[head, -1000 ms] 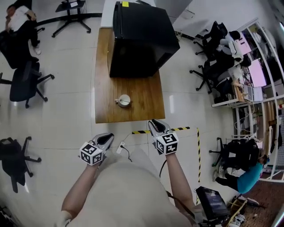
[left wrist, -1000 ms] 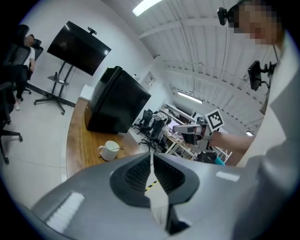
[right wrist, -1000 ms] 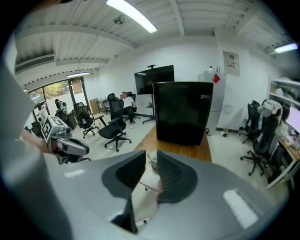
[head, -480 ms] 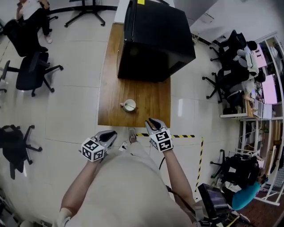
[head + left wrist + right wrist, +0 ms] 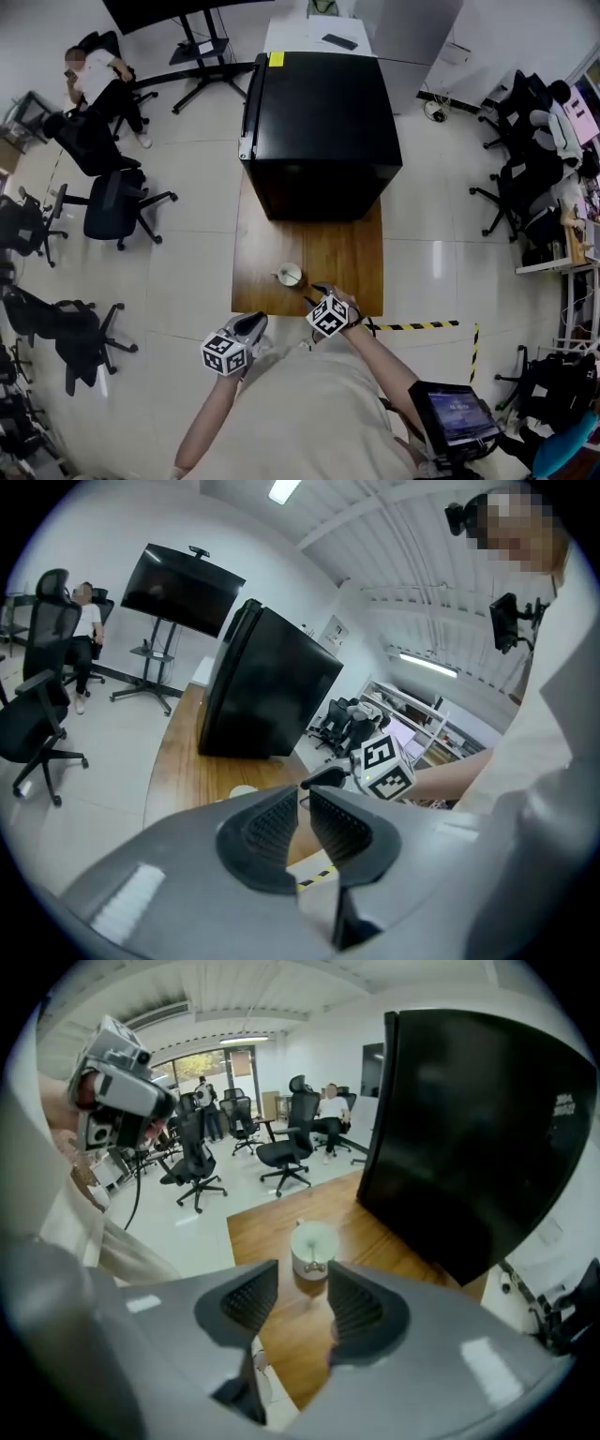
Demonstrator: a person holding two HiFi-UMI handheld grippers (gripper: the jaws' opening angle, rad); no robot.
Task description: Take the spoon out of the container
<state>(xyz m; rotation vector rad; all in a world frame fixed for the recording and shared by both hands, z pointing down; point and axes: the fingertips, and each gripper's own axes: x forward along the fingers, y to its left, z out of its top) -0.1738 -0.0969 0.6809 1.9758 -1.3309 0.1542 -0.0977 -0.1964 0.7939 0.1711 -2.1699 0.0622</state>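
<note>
A small white container [image 5: 290, 275] sits on the wooden table [image 5: 349, 267], low in the middle of the head view, with the spoon [image 5: 315, 1266] in it. In the right gripper view, the metal end of the spoon pokes over the rim on the side nearest the camera. The container stands alone on the bare wood, apart from the big black cabinet [image 5: 319, 122] that fills the far end of the table.

Your right gripper [image 5: 321, 290] hangs over the table's near edge, close to the container at its lower right and not touching it. Its jaws have just been opening and now stand spread wide with nothing between them. The container shows through the gap, farther off. Your left gripper [image 5: 260, 320] waits off the table's lower-left corner. Its jaws are drawn close with only a sliver between them, and they pinch nothing.

The step in hand looks like the reach: the right gripper is lined up on the container and the spoon is not yet taken. The next move likely calls for bringing the open jaws down to either side of the protruding end and closing on it alone. You then lift along the spoon's lean so the light container neither tips nor slides. The left gripper seems free to steady it if needed.
</note>
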